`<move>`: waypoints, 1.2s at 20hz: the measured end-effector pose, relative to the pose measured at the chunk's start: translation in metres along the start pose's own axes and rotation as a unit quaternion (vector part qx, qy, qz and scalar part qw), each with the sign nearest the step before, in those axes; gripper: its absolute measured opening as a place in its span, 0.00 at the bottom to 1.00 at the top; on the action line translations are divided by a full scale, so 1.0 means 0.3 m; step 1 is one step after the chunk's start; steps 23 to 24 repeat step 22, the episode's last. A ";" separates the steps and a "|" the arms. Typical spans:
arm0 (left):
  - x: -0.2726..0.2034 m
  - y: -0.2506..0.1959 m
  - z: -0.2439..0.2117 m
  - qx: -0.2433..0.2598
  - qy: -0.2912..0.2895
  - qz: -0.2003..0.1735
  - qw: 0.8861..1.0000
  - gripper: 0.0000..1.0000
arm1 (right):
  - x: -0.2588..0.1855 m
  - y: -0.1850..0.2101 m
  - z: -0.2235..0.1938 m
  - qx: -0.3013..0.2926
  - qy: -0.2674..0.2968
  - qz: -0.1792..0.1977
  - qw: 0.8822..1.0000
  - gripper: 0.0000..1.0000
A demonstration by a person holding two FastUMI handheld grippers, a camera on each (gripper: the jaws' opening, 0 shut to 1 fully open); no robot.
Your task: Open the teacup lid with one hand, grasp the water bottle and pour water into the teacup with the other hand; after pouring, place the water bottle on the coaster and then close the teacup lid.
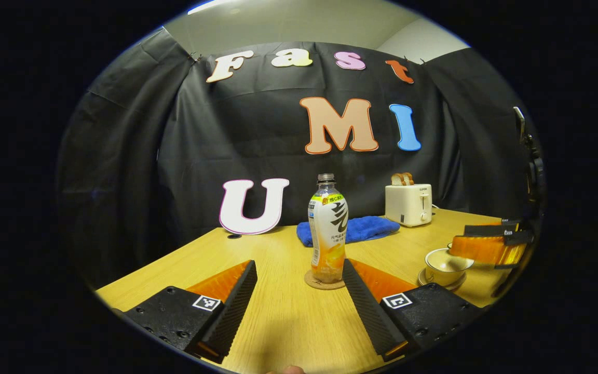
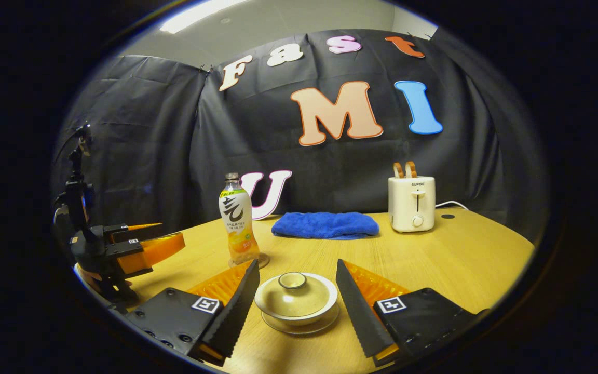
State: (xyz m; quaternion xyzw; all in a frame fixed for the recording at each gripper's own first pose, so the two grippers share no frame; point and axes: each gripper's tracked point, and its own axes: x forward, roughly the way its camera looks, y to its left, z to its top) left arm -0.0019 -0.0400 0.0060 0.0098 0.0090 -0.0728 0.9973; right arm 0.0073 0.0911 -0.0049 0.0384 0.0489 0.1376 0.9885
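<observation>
Left gripper (image 1: 299, 291) is hovering low over the counter (image 1: 288, 322), fingers spread wide, nothing between them. The water bottle (image 1: 328, 228) is standing upright on the round coaster (image 1: 324, 283), just beyond the fingertips and between them. Far side: a blue cloth (image 1: 361, 228) is lying behind the bottle, w/ a toaster (image 1: 408, 204) to its right, bread sticking out the top.

Right gripper (image 2: 295, 291) is also spread wide, fingers sitting either side of the teacup (image 2: 297, 301), not touching it. The lid (image 2: 293, 283) is resting on the cup, cup sitting on its saucer (image 2: 304, 324). In the right gripper view the bottle is standing left of & beyond the cup, near the other gripper at far left.
</observation>
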 end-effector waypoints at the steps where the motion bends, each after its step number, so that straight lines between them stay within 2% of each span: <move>1: -0.006 0.008 -0.001 0.002 0.000 0.002 1.000 0.96 | -0.013 -0.019 0.011 0.001 -0.006 -0.003 1.000 0.93; 12: -0.063 0.107 -0.039 0.002 0.000 0.032 0.999 0.96 | -0.123 -0.267 0.045 -0.011 -0.030 -0.064 0.997 0.93; 24: -0.059 0.115 -0.038 -0.005 -0.006 0.035 0.999 0.96 | -0.131 -0.284 0.024 -0.037 -0.044 -0.074 0.996 0.93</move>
